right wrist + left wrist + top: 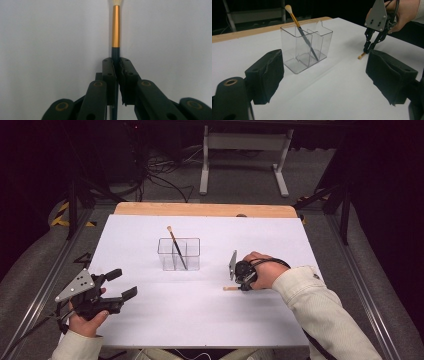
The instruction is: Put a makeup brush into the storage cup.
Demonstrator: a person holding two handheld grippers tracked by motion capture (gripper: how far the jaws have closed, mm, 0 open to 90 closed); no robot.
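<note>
Right gripper view: gripper point(117, 67) clamping brush point(115, 30).

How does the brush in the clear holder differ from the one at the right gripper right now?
The brush in the holder leans tilted inside a compartment of the clear holder, bristles up; the brush at the right gripper lies flat on the white table. The first is untouched; the second is clamped between the right gripper fingers. Both share a gold ferrule, pale bristle tip and dark handle.
</note>
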